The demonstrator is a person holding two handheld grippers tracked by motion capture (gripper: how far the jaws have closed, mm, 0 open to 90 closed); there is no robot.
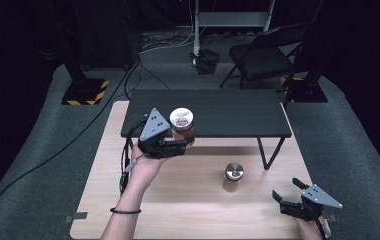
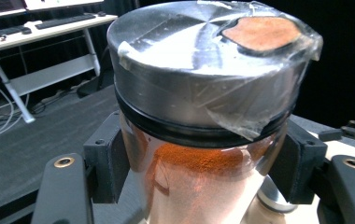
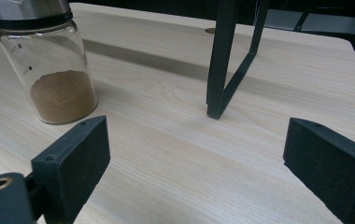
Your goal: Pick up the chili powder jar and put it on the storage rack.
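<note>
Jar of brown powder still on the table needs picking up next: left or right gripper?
Right, likely. The right gripper is open and empty, low over the table, with the brown-powder jar just ahead of it. The left gripper is shut on the orange-powder jar.

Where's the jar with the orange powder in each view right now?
High view: orange-powder jar left of centre, clamped in the left gripper, at the black shelf's front edge.
Left gripper view: jar at centre.
Right gripper view: not there.
Shared landmark: brown-powder jar.
</note>
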